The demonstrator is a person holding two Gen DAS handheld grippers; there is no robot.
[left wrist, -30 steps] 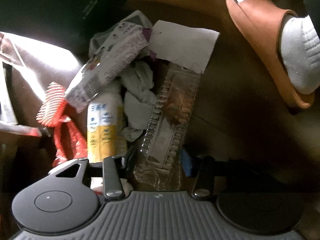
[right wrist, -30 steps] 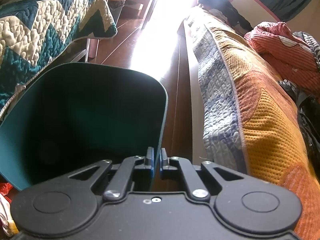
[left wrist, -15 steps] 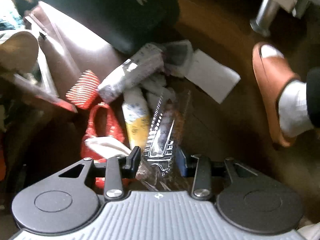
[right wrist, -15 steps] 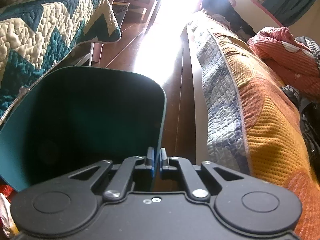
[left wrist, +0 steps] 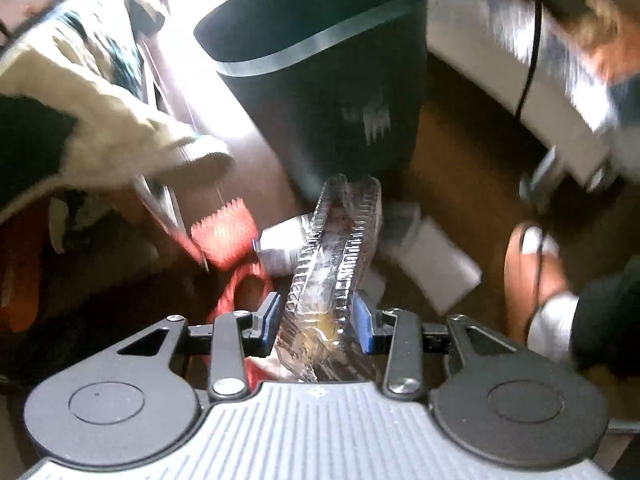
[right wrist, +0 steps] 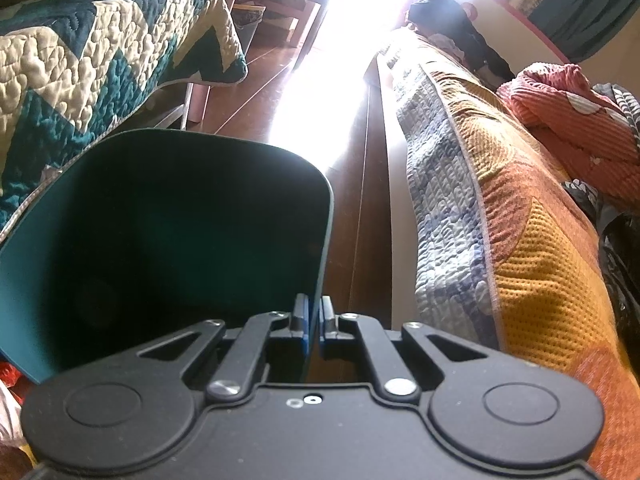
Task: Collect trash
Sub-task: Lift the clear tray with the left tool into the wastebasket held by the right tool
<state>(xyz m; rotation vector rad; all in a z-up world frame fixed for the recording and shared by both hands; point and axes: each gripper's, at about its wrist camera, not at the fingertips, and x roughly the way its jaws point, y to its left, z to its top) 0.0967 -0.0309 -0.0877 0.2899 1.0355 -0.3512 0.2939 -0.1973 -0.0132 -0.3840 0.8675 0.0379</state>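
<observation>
The left tongs (left wrist: 316, 322) are clamped on a clear plastic tray (left wrist: 334, 264), folded in half between the pads and hanging above the rest of the litter on the floor (left wrist: 452, 184). That tray looks feather-light, crinkly and springy, so squeezing it mid-body near one end seems about right; too little grip and it probably pops free. The right tongs (right wrist: 314, 324) are pinched shut on the rim of the teal bin (right wrist: 168, 240), keeping it tipped and ready.
</observation>
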